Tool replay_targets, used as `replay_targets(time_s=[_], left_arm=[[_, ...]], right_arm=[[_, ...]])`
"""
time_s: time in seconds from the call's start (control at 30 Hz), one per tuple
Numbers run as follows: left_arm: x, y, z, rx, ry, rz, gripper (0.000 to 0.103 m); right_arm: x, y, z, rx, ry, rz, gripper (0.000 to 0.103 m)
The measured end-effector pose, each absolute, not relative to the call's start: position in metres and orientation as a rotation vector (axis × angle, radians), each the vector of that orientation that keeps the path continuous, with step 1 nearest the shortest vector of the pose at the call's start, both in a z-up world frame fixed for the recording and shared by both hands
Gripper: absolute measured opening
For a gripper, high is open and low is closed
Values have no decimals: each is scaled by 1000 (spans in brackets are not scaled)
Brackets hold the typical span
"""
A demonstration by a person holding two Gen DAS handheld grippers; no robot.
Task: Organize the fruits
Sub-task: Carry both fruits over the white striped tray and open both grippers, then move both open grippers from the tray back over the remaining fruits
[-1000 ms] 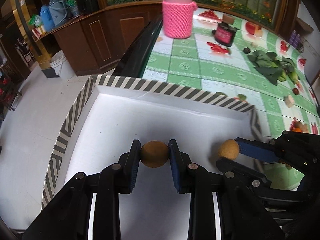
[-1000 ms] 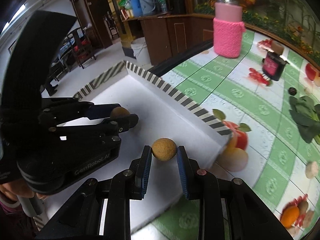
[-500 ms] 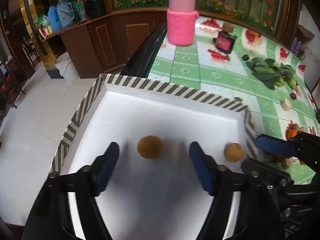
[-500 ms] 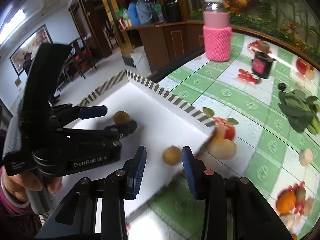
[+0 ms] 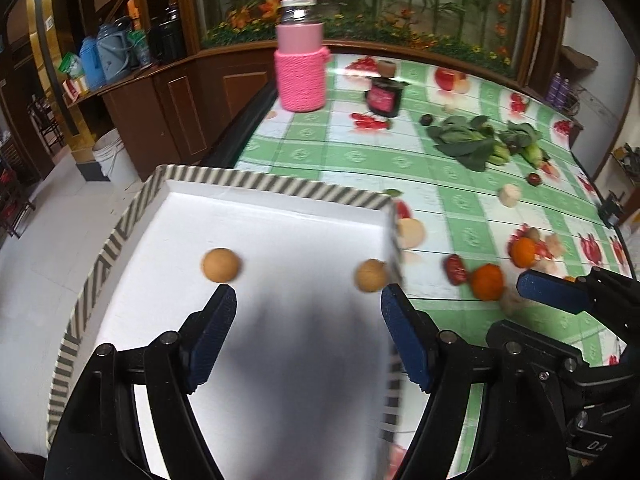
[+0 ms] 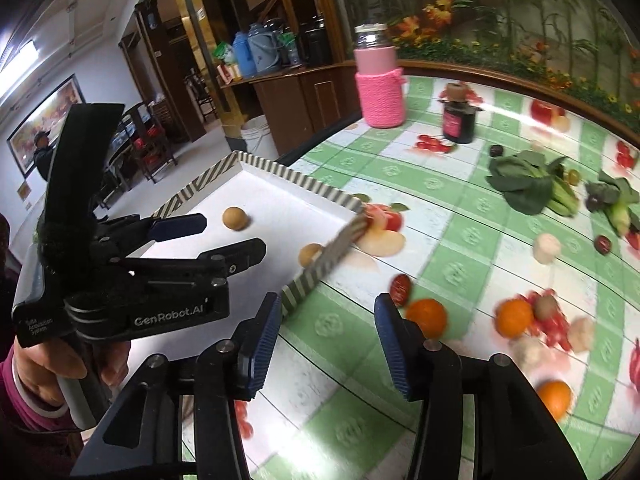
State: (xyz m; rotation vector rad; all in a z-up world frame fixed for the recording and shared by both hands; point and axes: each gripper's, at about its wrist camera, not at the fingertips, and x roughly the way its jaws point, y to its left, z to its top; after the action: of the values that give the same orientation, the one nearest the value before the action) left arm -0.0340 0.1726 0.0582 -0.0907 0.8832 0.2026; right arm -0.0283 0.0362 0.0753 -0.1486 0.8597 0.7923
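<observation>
Two round brown fruits lie in a white tray with a striped rim (image 5: 280, 187): one on the left (image 5: 220, 265) and one by the right wall (image 5: 370, 275). Both show in the right wrist view, the left one (image 6: 234, 218) and the right one (image 6: 310, 255), inside the tray (image 6: 320, 270). My left gripper (image 5: 308, 318) is open and empty above the tray; it also shows in the right wrist view (image 6: 224, 236). My right gripper (image 6: 326, 340) is open and empty over the tablecloth, right of the tray. Oranges (image 6: 426, 317) (image 6: 514, 317) and a red date (image 6: 401, 289) lie ahead of it.
A pink-sleeved jar (image 5: 301, 74) and a small dark jar (image 5: 384, 97) stand at the far side of the table. Leafy greens (image 6: 524, 184) lie at the back right. More small fruits (image 6: 554, 398) are scattered on the green checked cloth. The tray overhangs the table's left edge.
Both grippers opened and let go of their brown fruits, which now rest in the tray. Both grippers have pulled back, the right one moving right over the tablecloth.
</observation>
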Motion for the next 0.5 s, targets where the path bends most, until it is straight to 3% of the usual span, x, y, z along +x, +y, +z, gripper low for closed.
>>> replay_targets(time_s=[0.5], left_arm=[[-40, 101, 62, -50, 864, 80, 75]], right_arm=[[-42, -43, 71, -100, 866, 652, 57]])
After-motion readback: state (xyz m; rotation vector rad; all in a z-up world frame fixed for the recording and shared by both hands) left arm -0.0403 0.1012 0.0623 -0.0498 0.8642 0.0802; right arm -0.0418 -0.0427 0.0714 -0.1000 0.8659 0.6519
